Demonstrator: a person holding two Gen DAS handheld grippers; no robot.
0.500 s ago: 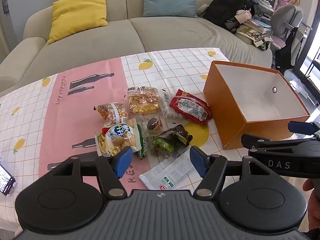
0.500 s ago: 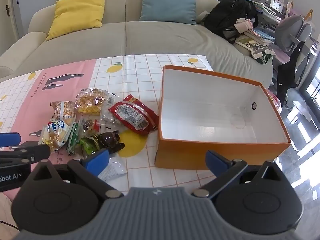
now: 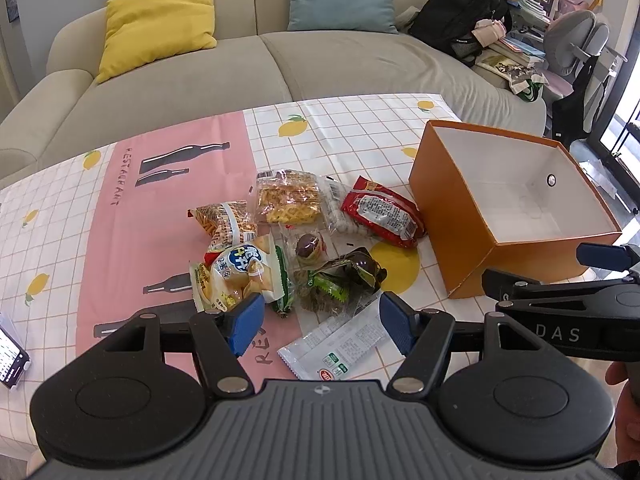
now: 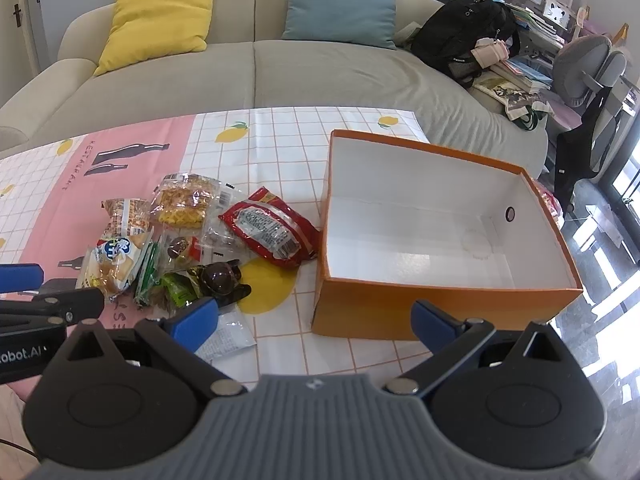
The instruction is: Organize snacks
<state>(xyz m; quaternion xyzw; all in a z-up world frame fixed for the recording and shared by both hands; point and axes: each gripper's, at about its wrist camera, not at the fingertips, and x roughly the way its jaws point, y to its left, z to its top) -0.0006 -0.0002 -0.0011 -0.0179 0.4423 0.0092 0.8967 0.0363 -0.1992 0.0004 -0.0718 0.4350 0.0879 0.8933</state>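
Both grippers are spread wide with nothing in them: the left gripper (image 3: 320, 326) hangs over the near edge of the snack pile (image 3: 304, 248), the right gripper (image 4: 316, 322) by the orange box (image 4: 440, 308) to the right, probably the drop spot. Only the left view catches the phone (image 3: 12, 354) at far left.

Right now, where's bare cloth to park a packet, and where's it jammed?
Free: the checked cloth behind the snack pile, up to the table's far edge by the sofa; the pink strip left of the pile; the inside of the orange box, which holds nothing. Crowded: the pile itself, packets overlapping, and the narrow gap between the red packet and the box.
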